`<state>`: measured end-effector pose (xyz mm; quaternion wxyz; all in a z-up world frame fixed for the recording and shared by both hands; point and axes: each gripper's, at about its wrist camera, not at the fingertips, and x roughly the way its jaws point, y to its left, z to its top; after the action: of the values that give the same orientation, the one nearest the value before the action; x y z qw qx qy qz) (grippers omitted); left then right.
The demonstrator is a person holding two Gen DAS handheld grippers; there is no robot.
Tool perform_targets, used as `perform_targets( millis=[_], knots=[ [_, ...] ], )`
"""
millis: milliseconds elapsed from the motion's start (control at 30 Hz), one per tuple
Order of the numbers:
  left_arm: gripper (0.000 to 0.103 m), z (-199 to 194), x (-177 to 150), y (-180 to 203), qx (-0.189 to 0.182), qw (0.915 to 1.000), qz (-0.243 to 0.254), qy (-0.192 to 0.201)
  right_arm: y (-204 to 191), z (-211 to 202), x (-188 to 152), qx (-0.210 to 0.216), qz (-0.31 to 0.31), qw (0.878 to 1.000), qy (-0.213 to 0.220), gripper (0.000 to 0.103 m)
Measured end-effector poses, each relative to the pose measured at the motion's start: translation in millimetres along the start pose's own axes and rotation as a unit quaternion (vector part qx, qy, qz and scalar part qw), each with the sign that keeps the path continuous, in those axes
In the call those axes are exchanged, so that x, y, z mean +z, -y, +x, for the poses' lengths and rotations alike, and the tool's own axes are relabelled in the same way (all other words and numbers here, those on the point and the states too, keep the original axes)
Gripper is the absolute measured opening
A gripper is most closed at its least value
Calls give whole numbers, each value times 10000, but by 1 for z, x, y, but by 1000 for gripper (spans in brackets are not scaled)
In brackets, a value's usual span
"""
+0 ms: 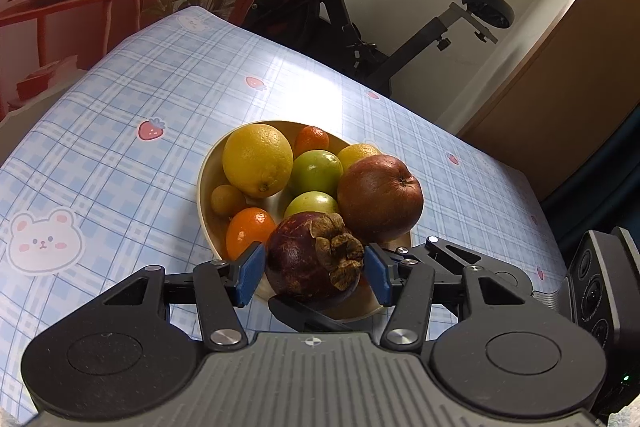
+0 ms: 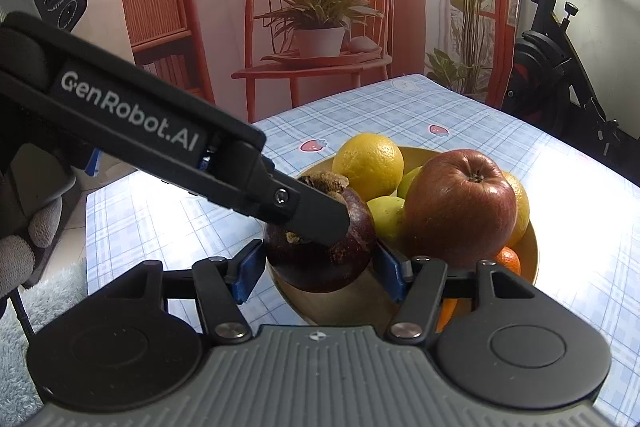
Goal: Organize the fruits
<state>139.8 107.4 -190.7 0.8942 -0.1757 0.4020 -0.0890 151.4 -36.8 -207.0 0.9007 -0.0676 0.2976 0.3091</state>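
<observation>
A dark purple mangosteen (image 1: 304,259) with a dry brown calyx hangs over the near rim of a tan bowl (image 1: 204,187). My left gripper (image 1: 314,273) has its blue pads against both sides of it. My right gripper (image 2: 318,273) also clamps the mangosteen (image 2: 332,259) from another side; one of its black fingers (image 1: 304,315) shows under the fruit. In the right wrist view a left finger (image 2: 312,215) lies across the top of the mangosteen. The bowl (image 2: 534,251) holds a red apple (image 1: 380,197), a big yellow citrus (image 1: 258,159), two green fruits (image 1: 316,173) and small oranges (image 1: 248,229).
The bowl stands on a table with a blue checked cloth (image 1: 120,147) printed with strawberries and bears. An exercise bike (image 1: 360,7) stands past the far edge, and a printed backdrop (image 2: 320,7) is behind. A gloved hand (image 2: 24,247) holds the left gripper.
</observation>
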Motion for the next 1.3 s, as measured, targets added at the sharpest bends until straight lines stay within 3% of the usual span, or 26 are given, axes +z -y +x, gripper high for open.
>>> perform_targets(
  millis=[667,1000,1167,1300],
  knots=[
    [60,-26,-2,10,251,9994,-88,237,8,-31,-9,-295,383,9988,60,68],
    [67,-41,-5,25,634,9968,276,396,17,-42,-12,-523,702,9961,-45,71],
    [81,-54,-1,35,965,9932,463,447,24,-72,-4,-777,982,9918,244,72],
    [84,-80,5,47,1060,9896,610,759,33,-116,4,-1110,1339,9820,742,84]
  ],
)
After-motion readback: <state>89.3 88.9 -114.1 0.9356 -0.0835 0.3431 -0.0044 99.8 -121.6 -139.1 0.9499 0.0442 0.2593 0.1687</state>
